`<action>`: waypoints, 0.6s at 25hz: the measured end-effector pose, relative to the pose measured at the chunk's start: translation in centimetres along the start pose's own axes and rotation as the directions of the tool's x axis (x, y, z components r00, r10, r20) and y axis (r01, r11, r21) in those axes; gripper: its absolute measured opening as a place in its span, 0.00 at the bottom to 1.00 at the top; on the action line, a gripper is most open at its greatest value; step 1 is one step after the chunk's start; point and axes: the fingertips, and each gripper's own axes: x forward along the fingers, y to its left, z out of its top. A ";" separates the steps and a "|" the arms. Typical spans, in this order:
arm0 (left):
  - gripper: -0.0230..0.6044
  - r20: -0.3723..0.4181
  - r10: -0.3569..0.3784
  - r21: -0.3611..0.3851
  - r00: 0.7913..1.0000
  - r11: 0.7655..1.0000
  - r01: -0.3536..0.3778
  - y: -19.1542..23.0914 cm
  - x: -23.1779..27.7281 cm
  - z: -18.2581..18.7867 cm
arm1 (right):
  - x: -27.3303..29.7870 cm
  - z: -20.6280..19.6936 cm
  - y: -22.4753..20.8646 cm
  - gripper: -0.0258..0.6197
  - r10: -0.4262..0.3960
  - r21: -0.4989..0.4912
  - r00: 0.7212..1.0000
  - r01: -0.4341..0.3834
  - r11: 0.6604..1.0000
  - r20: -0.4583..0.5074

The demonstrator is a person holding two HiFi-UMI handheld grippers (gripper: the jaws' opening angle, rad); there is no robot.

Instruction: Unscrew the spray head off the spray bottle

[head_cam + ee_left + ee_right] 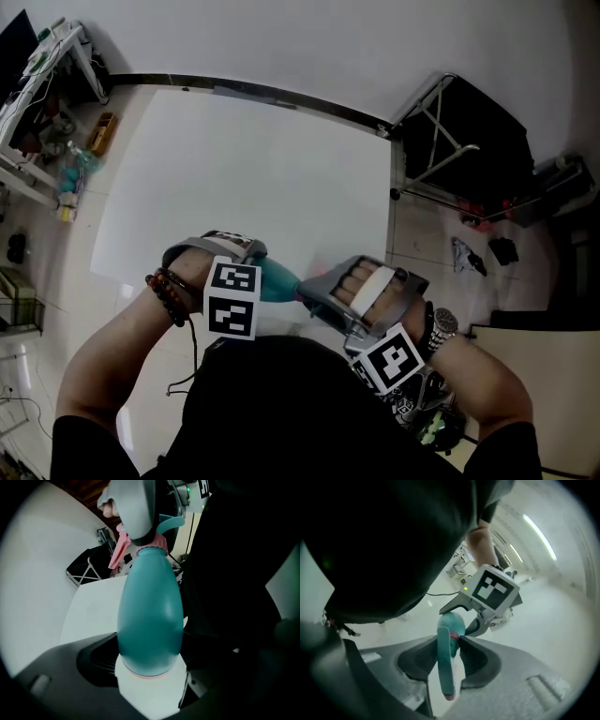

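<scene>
The right tool (pixel 311 296) hides the spray head (pixel 444 667) in head view.

Bottle (pixel 150 616) is solid teal, no print, with a pink collar (pixel 154 544) at its neck. Spray head (pixel 444 660) on top is the same teal. The cube (pixel 232 298) left of the bottle and the cube (pixel 391 359) right of it have black squares on white. Table (pixel 244 159) under the bottle is plain white.

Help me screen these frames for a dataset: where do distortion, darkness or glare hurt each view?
Head view: even light, the table edges bowed by the wide lens. Left gripper view: round black vignette, soft highlight on the spray bottle, right side lost in dark clothing. Right gripper view: same vignette, ceiling lights glare, the near spray head slightly soft.
</scene>
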 end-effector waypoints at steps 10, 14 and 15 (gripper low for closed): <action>0.70 0.018 0.070 0.005 0.997 0.998 -0.070 1.2 -0.2 0.0 | 0.0 -0.9 0.0 0.32 -0.001 0.117 1.000 -0.001 0.993 0.019; 0.70 0.016 0.117 0.021 0.993 0.993 -0.117 1.7 -0.4 0.2 | -0.7 -0.6 -0.9 0.42 0.045 0.453 0.988 -0.109 0.885 0.150; 0.70 0.014 0.133 0.026 0.991 0.991 -0.133 2.0 -0.5 0.3 | -0.9 -0.6 -1.3 0.42 0.048 0.536 0.981 -0.144 0.832 0.190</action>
